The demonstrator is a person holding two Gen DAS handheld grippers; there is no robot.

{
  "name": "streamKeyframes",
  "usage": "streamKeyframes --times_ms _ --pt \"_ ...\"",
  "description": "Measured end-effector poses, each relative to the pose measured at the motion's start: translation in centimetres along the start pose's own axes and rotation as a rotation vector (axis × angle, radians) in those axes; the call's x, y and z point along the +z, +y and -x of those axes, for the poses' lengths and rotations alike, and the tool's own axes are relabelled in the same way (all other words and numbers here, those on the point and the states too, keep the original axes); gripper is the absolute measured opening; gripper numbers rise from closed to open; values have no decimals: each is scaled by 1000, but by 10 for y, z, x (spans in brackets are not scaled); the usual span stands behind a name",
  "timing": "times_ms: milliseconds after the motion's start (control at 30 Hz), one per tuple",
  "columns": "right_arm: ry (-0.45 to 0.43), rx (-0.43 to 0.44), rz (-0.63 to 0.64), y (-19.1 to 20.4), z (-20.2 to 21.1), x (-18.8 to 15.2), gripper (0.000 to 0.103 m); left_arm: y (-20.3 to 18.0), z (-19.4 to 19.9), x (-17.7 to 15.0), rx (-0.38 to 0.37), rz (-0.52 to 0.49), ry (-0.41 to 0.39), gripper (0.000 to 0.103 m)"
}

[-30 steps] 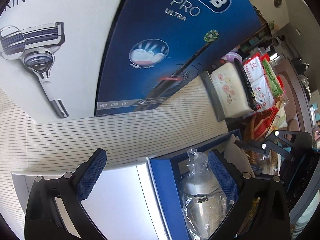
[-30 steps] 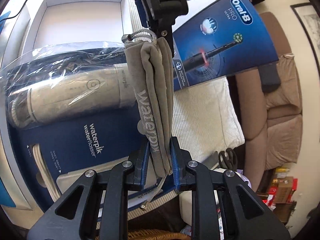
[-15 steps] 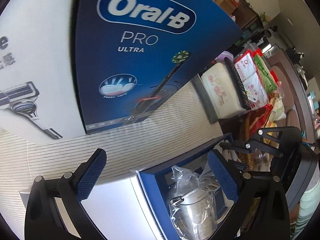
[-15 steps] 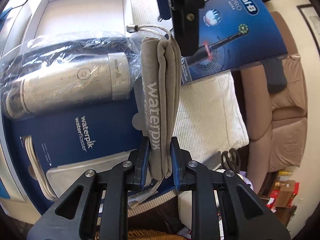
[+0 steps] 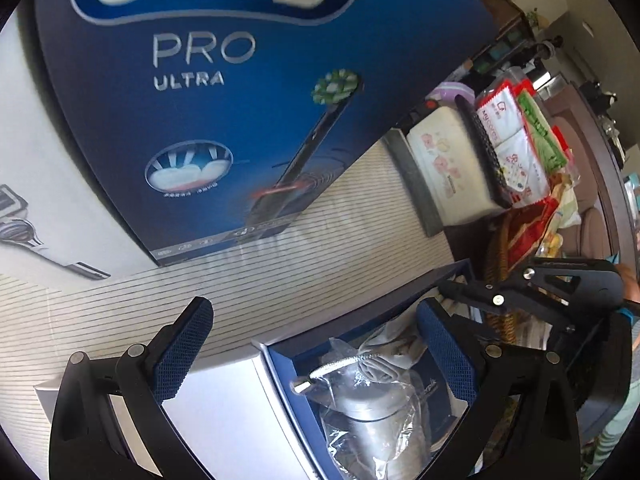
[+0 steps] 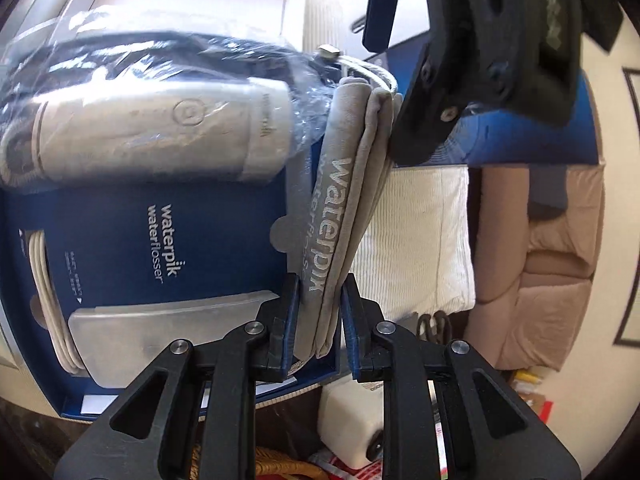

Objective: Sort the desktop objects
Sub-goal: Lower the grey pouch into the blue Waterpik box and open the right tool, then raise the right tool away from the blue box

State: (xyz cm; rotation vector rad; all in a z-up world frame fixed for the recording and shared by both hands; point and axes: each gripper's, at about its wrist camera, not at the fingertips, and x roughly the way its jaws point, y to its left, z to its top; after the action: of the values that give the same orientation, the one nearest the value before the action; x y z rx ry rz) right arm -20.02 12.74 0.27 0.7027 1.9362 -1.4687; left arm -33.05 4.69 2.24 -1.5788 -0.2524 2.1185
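Note:
My right gripper [image 6: 318,312] is shut on a folded grey Waterpik pouch [image 6: 340,184], which leans over the right edge of the open blue Waterpik box [image 6: 120,240]. A water flosser in a clear plastic bag [image 6: 160,132] lies in the box beside the pouch. My left gripper [image 5: 312,340] is open and holds nothing, hovering over the box edge and the white lid [image 5: 200,420]. The pouch [image 5: 384,364] and the bagged flosser [image 5: 360,420] show between its fingers, lower down. In the right wrist view the left gripper [image 6: 480,40] hangs at the top right.
A blue Oral-B Pro Ultra box [image 5: 240,120] and a white razor box [image 5: 24,200] lie on the striped cloth [image 5: 240,280]. A floral tissue box [image 5: 448,168], snack packets [image 5: 516,140] and a wicker basket [image 5: 500,280] crowd the right. A beige sofa [image 6: 552,260] lies beyond.
The left gripper has drifted towards the Oral-B box, which now fills its view. The right gripper has rolled, so the held pouch now leans to the right. Both grips are unchanged.

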Motion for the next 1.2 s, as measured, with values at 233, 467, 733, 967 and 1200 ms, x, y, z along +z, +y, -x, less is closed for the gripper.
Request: streamKeyframes --times_ms 233,467,733,967,1200 --pt "-30 -10 -30 -4 -2 -5 20 15 -13 -18 10 56 32 103" --pt "-150 82 -378 -46 12 -41 26 22 -20 -26 11 135 -20 103" --pt "-287 187 -891 -96 19 -98 26 15 8 -24 -15 116 -73 103" --pt "-414 314 -976 -109 15 -67 30 43 27 -24 51 162 -123 103" --pt "-408 481 -999 -93 -13 -18 29 78 12 -40 7 285 -129 103"
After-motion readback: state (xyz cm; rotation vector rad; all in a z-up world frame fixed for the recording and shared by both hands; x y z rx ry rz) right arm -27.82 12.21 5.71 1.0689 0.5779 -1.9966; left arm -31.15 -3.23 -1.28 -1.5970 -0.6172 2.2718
